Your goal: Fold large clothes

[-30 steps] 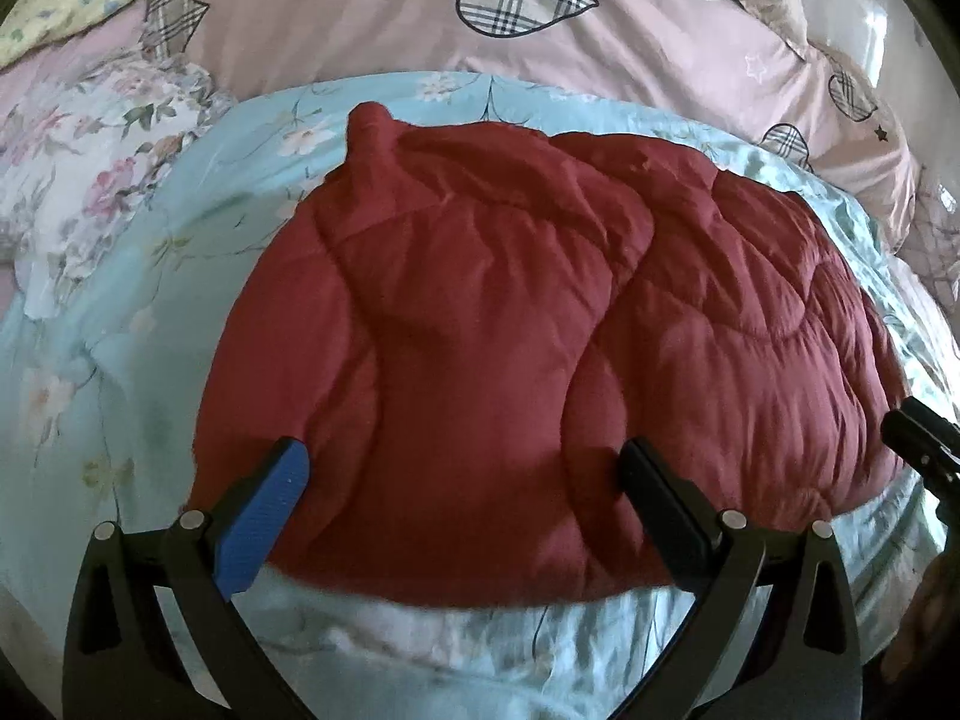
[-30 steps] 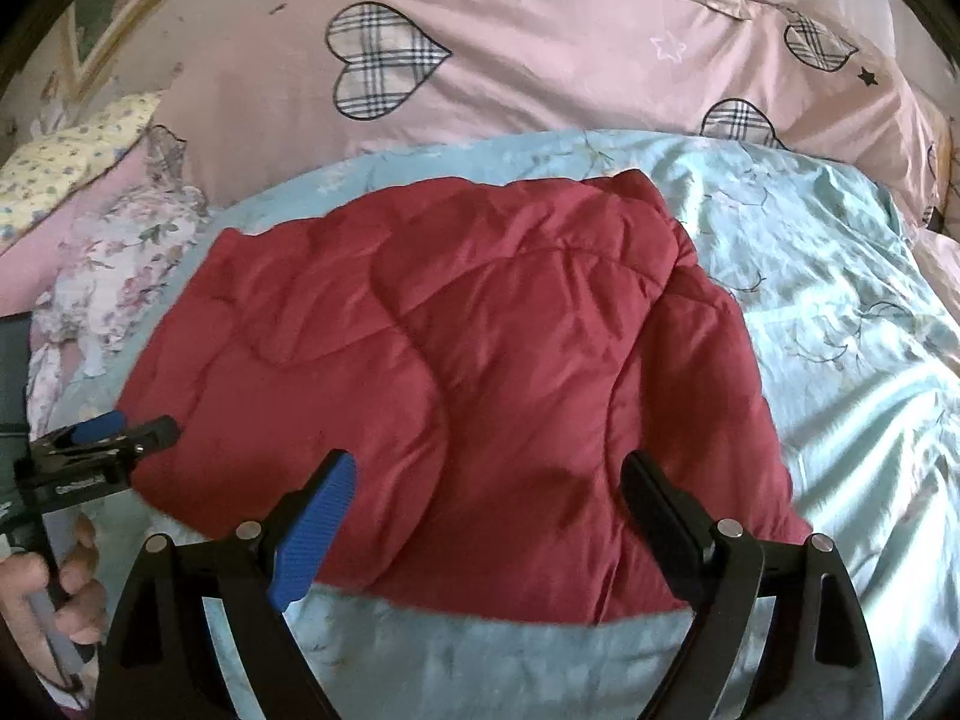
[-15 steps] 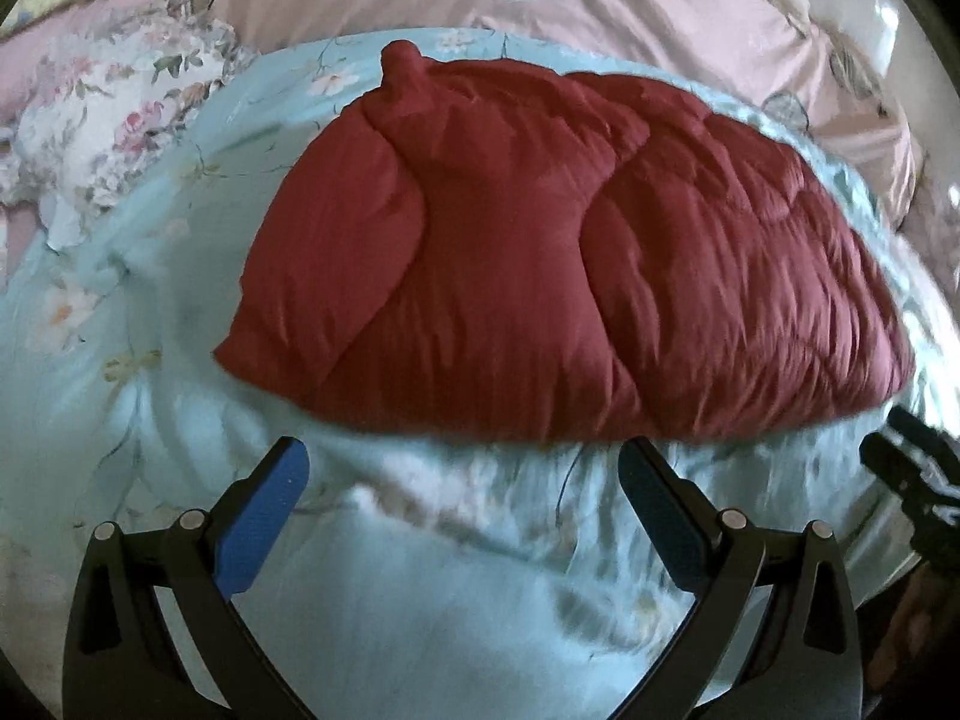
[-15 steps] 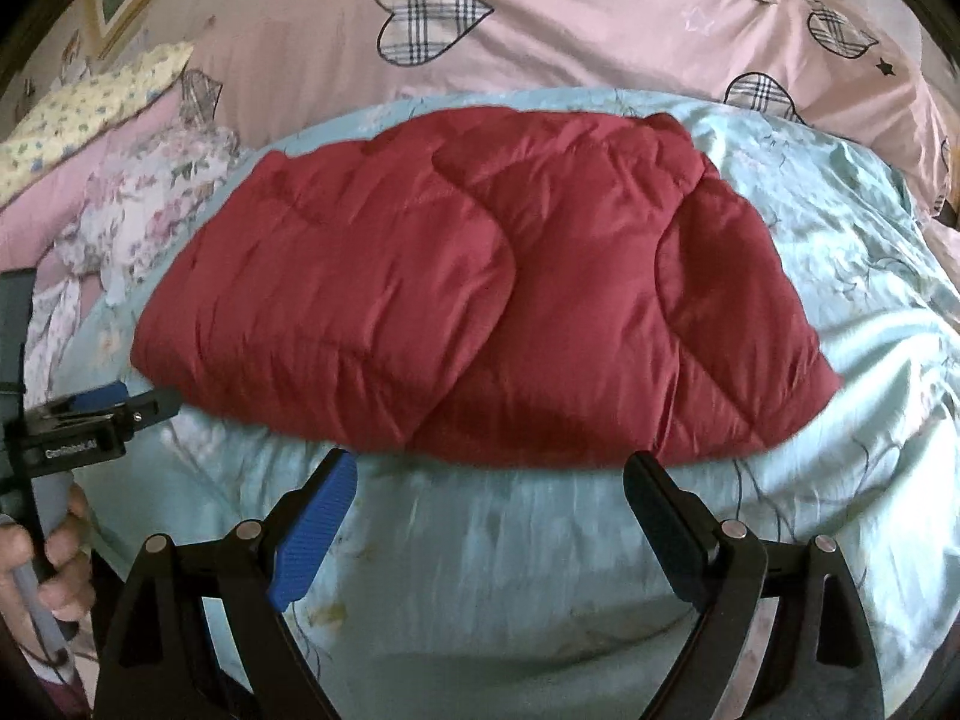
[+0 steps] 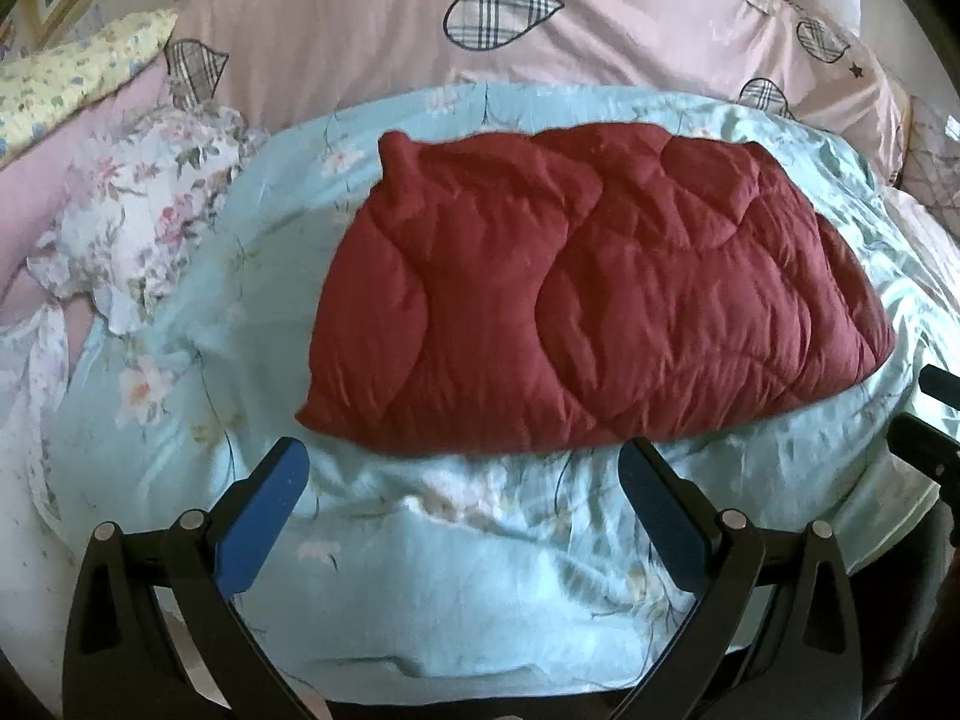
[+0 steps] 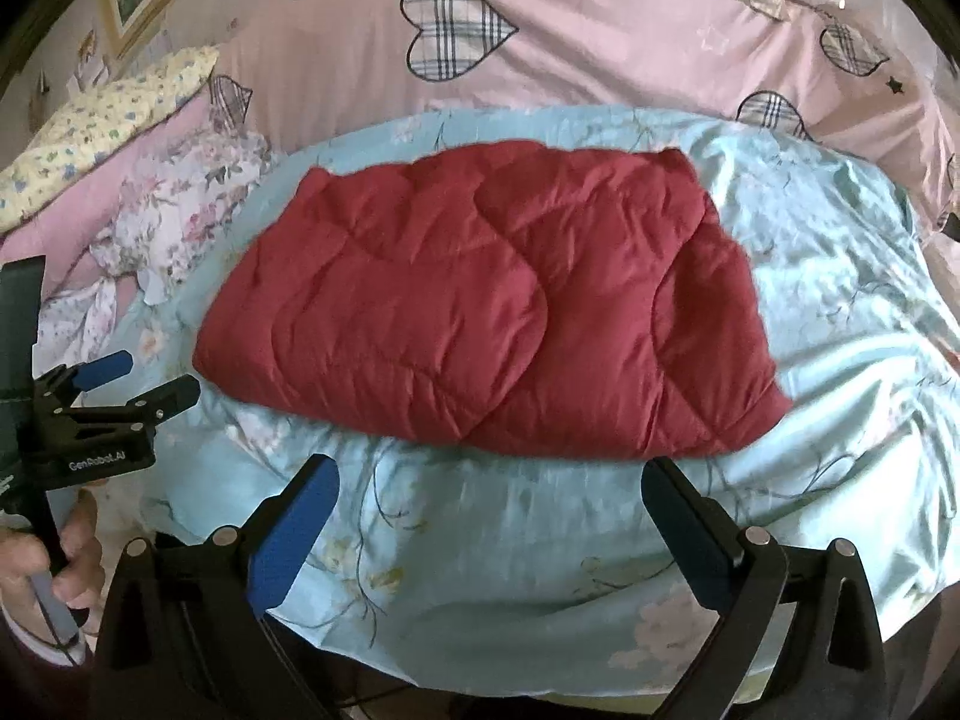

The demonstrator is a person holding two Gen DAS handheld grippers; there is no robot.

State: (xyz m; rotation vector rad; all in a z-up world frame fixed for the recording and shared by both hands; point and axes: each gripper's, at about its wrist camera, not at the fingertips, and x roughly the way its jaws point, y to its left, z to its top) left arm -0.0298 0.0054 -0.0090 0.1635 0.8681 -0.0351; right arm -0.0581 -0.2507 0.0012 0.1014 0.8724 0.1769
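**A:** Where was the garment?

**B:** A dark red quilted jacket [image 5: 594,306] lay folded into a flat bundle on a pale blue floral bedspread [image 5: 456,588]. It sat just ahead of both grippers, touching neither. A small peak of fabric stuck up at its far left corner in the left wrist view.

**A:** And the grippers?

**B:** The left gripper [image 5: 465,480] was spread wide, with only bedspread between its blue pads. The right gripper [image 6: 489,495] had its jaws opening, already far apart, and nothing was between them. Seen from the right gripper, the left gripper [image 6: 147,381] hung off to its left, held by a hand [image 6: 51,570] near the bed's edge.

**A:** What lay beyond the jacket?

**B:** A pink duvet with plaid hearts [image 6: 540,42] lay farther ahead. Crumpled floral fabric [image 5: 144,222] and a yellow flowered pillow [image 5: 78,78] sat ahead to the left.
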